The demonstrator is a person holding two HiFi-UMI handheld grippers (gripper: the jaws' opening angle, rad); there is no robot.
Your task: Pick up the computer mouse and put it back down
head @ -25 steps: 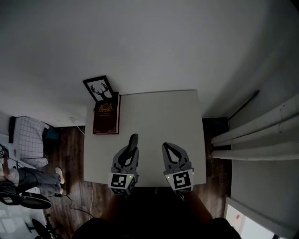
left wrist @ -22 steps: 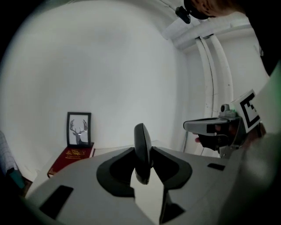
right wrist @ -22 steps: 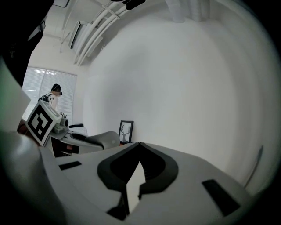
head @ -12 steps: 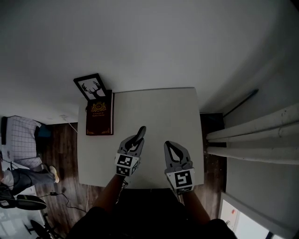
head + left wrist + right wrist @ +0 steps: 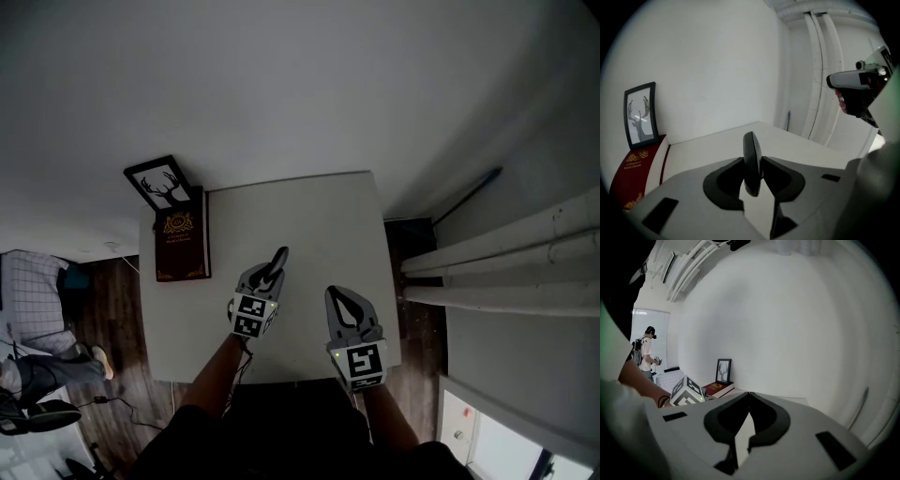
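The black computer mouse (image 5: 752,161) stands on its edge between the jaws of my left gripper (image 5: 753,174), which is shut on it. From the head view, the mouse (image 5: 278,262) and left gripper (image 5: 273,272) are over the middle of the white table (image 5: 309,211). Whether the mouse touches the tabletop I cannot tell. My right gripper (image 5: 337,294) hovers beside it, near the table's front right, shut with nothing in it; its tips (image 5: 749,394) meet in the right gripper view.
A dark red book (image 5: 181,246) lies along the table's left edge, with a framed deer picture (image 5: 159,183) leaning on the wall behind it. White pipes (image 5: 506,262) run on the right. A person (image 5: 646,355) stands far off to the left.
My left gripper has sunk toward the tabletop and moved forward with the mouse still in it. The right gripper has shifted only slightly.
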